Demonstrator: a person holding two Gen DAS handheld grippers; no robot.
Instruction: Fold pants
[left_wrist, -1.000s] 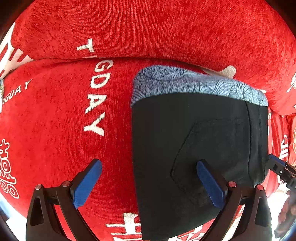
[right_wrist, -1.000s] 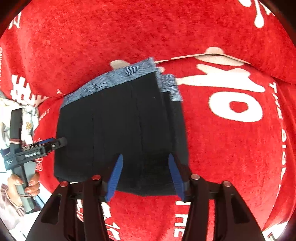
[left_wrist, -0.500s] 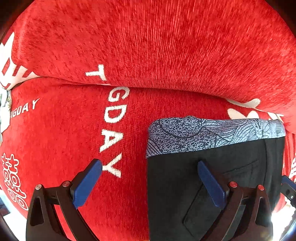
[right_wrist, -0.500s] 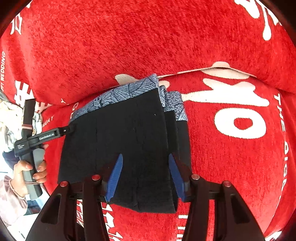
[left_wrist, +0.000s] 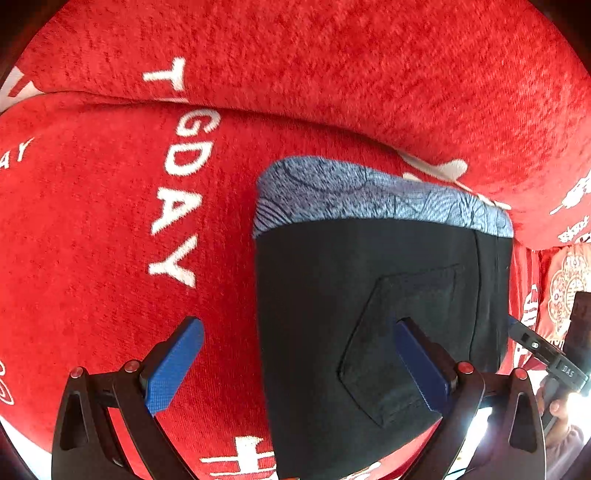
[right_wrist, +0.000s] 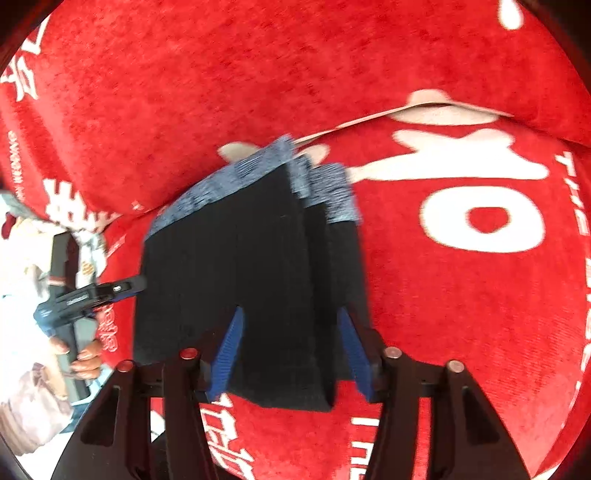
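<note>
Folded black pants (left_wrist: 369, 295) with blue-grey patterned waistband lie on red velvety sofa cover (left_wrist: 110, 240). Left gripper (left_wrist: 299, 365) spread wide over pants' left edge – gripping nothing. Right gripper (right_wrist: 291, 354) closing, pants between pads.

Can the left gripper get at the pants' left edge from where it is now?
Probably yes: the left gripper is open, straddling the folded pants' left edge, with nothing in between.
</note>
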